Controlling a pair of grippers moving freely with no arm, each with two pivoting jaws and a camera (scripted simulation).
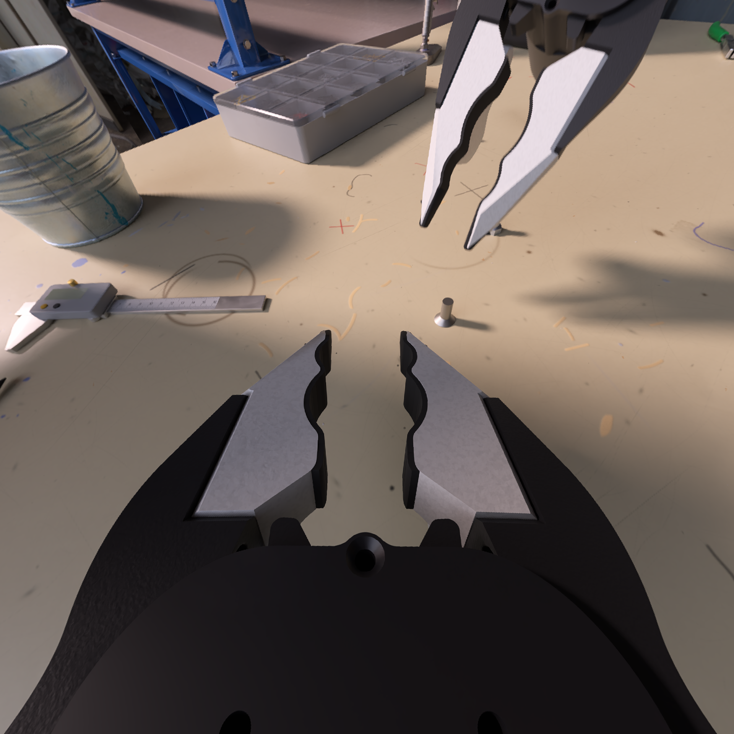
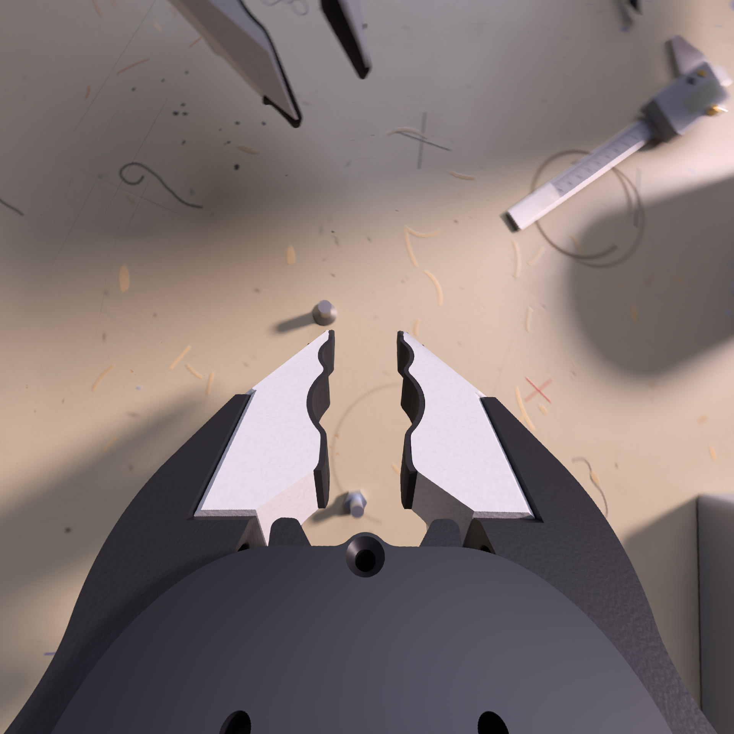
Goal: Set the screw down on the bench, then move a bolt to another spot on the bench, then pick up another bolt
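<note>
A flat-head screw (image 1: 445, 313) stands on its head on the tan bench (image 1: 278, 417), just ahead and right of my open, empty left gripper (image 1: 365, 337). In the right wrist view the screw (image 2: 325, 311) is just left of my open, empty right gripper (image 2: 365, 337). A small hex bolt (image 2: 354, 502) lies on the bench, seen low between the right fingers. In the left wrist view this bolt (image 1: 495, 229) is partly hidden behind a fingertip of the right gripper (image 1: 447, 234), which points down at the bench. A long bolt (image 1: 428, 28) stands at the back.
A metal bucket (image 1: 51, 147) stands at the left, a clear-lidded parts box (image 1: 325, 99) at the back and a digital caliper (image 1: 119, 306) at the left front. The caliper (image 2: 595, 159) and left gripper (image 2: 329, 96) show in the right wrist view. A green object (image 1: 719, 33) lies far right.
</note>
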